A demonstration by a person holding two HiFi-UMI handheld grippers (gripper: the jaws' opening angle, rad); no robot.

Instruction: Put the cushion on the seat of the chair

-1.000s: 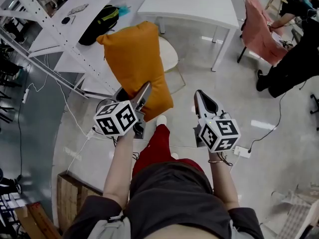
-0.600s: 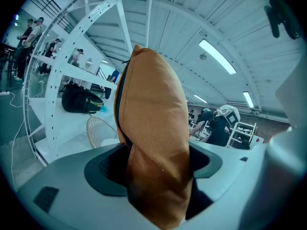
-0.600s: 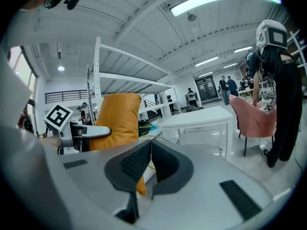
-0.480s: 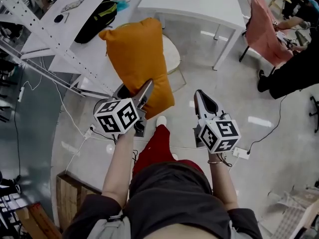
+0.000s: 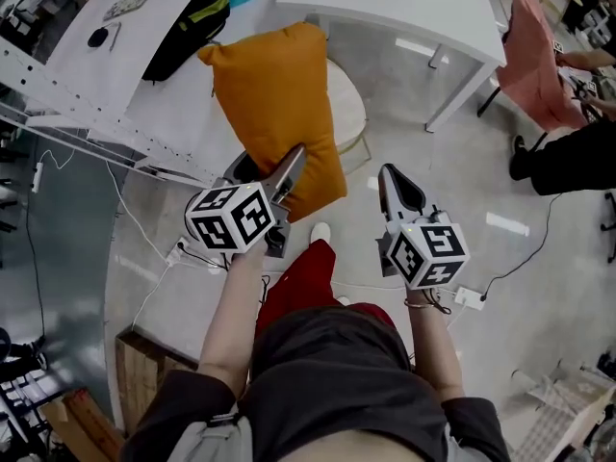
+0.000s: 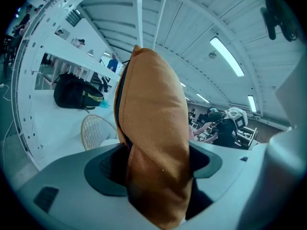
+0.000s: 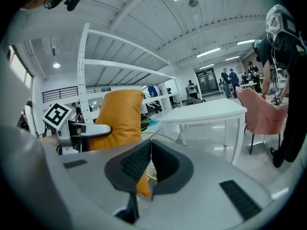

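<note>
The orange cushion [image 5: 277, 99] hangs upright in the air, its lower end clamped between the jaws of the left gripper [image 5: 268, 168], just in front of the chair [image 5: 349, 109], whose round pale seat shows at the cushion's right edge. This looks like the carry step, close to its end. Next the cushion needs taking over the seat, tipping flat, lowering and letting go. The right gripper [image 5: 394, 175] has its jaws together on nothing. The chair stands between the white shelf rack [image 5: 115, 114] and the white table [image 5: 385, 3], so the open floor on the near side offers the freest approach.
</note>
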